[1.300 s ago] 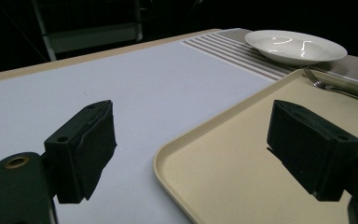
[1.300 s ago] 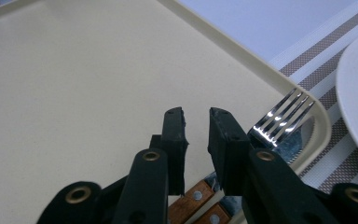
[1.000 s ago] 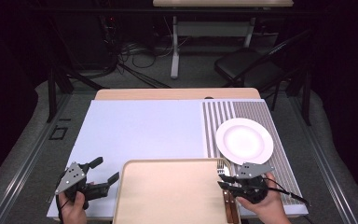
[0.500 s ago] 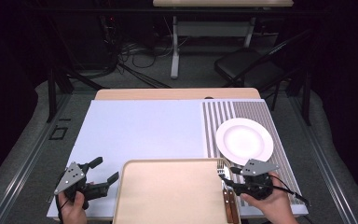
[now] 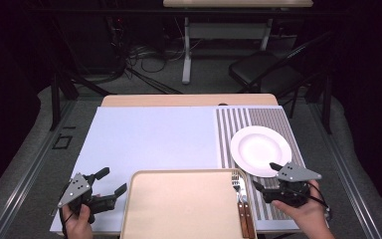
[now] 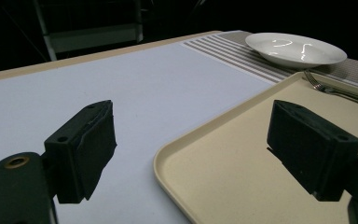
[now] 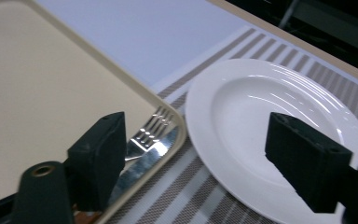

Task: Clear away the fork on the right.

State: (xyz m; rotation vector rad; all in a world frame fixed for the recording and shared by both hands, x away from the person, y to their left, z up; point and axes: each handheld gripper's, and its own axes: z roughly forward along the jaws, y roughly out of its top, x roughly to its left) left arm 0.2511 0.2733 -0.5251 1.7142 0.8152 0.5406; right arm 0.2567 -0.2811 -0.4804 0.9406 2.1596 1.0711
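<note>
Jaws of your right gripper (image 5: pixel 267 177) stand wide apart, nothing between them — they have just been opening. That gripper hangs over the striped placemat (image 5: pixel 258 119), just right of the tray's (image 5: pixel 179 209) right rim and near the closest edge of the white plate (image 5: pixel 261 149). In the right gripper view the plate (image 7: pixel 279 121) fills the gap between the two black jaws, and the tray rim (image 7: pixel 121 74) runs diagonally past the left one. Fork (image 5: pixel 238 191) and knife (image 5: pixel 247 214), both wooden-handled, lie side by side inside the tray along its right wall, tines pointing away from you; the right gripper view catches the fork tines (image 7: pixel 151 128) tucked into the tray corner, free of either jaw. Your left gripper (image 5: pixel 110 181) sits at the tray's left side, jaws apart too, empty. In the left gripper view the tray's near corner (image 6: pixel 168 154) lies between its jaws, the right jaw over the tray floor, the left over the pale blue mat (image 6: pixel 98 79). Far off in that view you see the plate (image 6: pixel 296 49) on the stripes and the fork (image 6: pixel 326 86) — lying at the tray's far edge. The tray rests on the blue mat (image 5: pixel 149 134) and overlaps the striped one.
</note>
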